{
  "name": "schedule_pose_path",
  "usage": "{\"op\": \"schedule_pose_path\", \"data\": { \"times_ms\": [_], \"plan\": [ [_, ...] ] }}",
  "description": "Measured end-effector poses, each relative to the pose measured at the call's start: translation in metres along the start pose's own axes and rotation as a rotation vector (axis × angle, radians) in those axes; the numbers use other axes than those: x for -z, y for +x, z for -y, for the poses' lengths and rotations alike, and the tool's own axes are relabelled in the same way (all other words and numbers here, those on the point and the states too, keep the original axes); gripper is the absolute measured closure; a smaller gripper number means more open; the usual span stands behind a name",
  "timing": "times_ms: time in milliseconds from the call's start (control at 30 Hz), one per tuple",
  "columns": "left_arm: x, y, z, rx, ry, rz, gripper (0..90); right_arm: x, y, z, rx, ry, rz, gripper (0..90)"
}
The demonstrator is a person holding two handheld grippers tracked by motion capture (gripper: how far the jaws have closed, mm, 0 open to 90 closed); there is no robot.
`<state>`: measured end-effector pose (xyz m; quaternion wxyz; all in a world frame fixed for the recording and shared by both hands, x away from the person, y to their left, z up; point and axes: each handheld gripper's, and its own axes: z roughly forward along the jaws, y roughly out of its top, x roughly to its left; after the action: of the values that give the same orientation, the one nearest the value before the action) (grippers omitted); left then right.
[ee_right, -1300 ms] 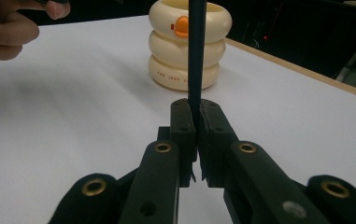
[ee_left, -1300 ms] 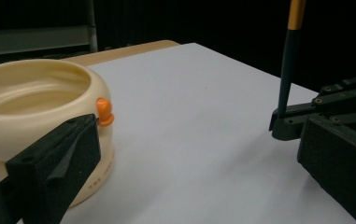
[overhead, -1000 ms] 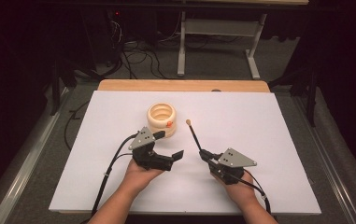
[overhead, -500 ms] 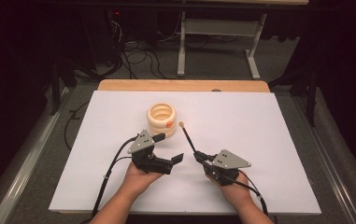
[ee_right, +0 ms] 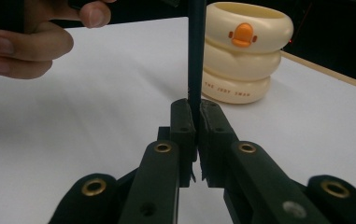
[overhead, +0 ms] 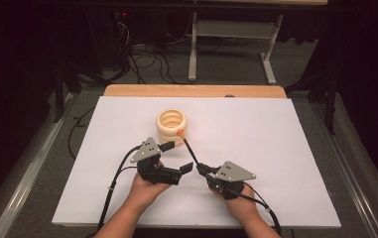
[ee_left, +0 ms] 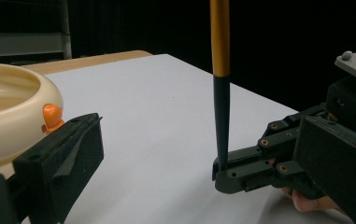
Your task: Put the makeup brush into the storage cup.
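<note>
A cream ringed cup (overhead: 171,124) with an orange duck beak stands on the white table (overhead: 276,148); it is also close in the right gripper view (ee_right: 243,51) and the left gripper view (ee_left: 7,116). My right gripper (overhead: 201,169) is shut on the black lower end of a pen (overhead: 189,148), which slants up to an orange tip at the cup's front rim. The jaws (ee_right: 196,116) pinch the shaft (ee_right: 196,56). My left gripper (overhead: 177,156) stands open just in front of the cup, one finger (ee_left: 59,158) beside it, nothing between the jaws. The pen (ee_left: 221,93) rises gold above black.
A wooden board edge (overhead: 196,90) runs along the table's far side. Beyond it, cables and a metal stand's legs (overhead: 271,69) lie on the dark floor. Bare white table stretches to the right and left of the hands. The left hand's fingers (ee_right: 21,42) sit near the right gripper.
The right gripper has carried the pen leftward toward the cup, so the orange tip now sits at the cup's rim. The left gripper has kept still.
</note>
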<state>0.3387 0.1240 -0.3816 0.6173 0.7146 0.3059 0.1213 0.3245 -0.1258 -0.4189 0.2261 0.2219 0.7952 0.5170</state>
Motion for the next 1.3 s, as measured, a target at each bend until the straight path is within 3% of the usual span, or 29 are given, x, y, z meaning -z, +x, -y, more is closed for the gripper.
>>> {"op": "schedule_pose_path", "data": {
  "times_ms": [600, 1300],
  "plan": [
    [0.005, 0.002, -0.001, 0.027, -0.022, 0.051, 17.5, -0.004, 0.004, 0.001, 0.0, 0.013, -0.027, 87.3],
    [0.01, 0.009, 0.003, 0.058, -0.055, 0.096, 61.5, -0.007, 0.008, 0.002, 0.025, 0.019, -0.043, 87.3]
  ]
}}
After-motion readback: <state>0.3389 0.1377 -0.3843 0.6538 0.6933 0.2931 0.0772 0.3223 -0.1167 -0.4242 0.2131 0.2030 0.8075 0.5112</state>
